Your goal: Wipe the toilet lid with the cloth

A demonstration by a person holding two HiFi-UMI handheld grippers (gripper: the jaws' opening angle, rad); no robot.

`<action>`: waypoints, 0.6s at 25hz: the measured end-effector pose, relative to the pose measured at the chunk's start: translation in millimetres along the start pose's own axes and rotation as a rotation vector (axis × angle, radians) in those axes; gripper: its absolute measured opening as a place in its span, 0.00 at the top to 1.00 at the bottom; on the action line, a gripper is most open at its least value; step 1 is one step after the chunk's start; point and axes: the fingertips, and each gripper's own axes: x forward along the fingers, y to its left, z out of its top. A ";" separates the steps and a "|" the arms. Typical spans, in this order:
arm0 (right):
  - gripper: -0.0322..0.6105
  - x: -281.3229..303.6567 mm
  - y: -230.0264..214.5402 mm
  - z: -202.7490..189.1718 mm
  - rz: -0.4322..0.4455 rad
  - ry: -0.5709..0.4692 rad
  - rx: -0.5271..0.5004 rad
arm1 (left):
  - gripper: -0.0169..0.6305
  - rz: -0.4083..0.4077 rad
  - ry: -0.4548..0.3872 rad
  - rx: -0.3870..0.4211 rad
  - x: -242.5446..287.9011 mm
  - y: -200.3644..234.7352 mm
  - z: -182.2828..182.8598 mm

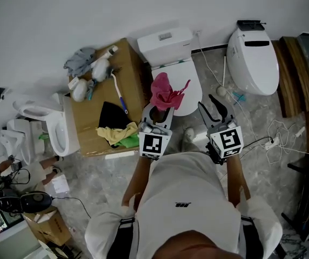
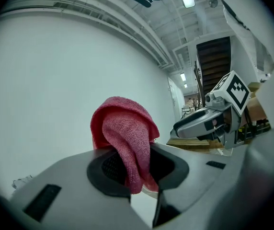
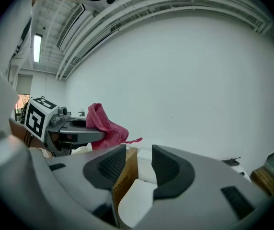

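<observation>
While the left gripper [image 2: 137,169] hangs over the near-left edge of the toilet lid [image 1: 191,90], its fingers are pinching the pink cloth [image 1: 164,92]. Most of the cloth is bunched and sticks out past the tips, with a short tail hanging between the fingers. I cannot tell whether the cloth touches the lid. Both gripper views look level at the wall, so it is probably raised and wiping has not started.

The right gripper [image 1: 214,109] has its fingers spread with nothing between them. It is held just right of the lid's near edge, and only the box corner and white porcelain show through the gap. The tank [image 1: 165,43] is at the far end of the lid. A cardboard box [image 1: 89,117] sits tight against the toilet's left side, with a brush [image 1: 119,93] and rags on top.

Risks:
- The cloth is a wad, not spread out, so only a small patch would meet the lid and strokes would leave streaks.
- The hold looks to be on a fold, so dragging on the porcelain could pull the cloth out.
- If pressed too low, the hard fingertips would scrape the lid instead of the cloth.
- A stroke too far left could hit the box or knock the brush.
- The idle right gripper is close enough to clash on a rightward stroke.
</observation>
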 end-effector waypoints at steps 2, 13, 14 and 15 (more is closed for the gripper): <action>0.67 3.8 -12.1 -5.4 0.006 0.008 0.016 | 0.81 0.000 0.011 0.002 13.7 -3.7 -1.8; 0.67 62.0 -57.9 -34.9 -0.023 0.065 0.069 | 0.81 -0.070 0.072 -0.040 90.2 7.4 -47.1; 0.67 69.4 -61.5 -38.2 -0.028 0.072 0.074 | 0.81 -0.079 0.077 -0.048 97.4 10.5 -53.1; 0.67 76.8 -65.4 -42.1 -0.034 0.082 0.079 | 0.81 -0.088 0.082 -0.057 104.9 13.7 -59.5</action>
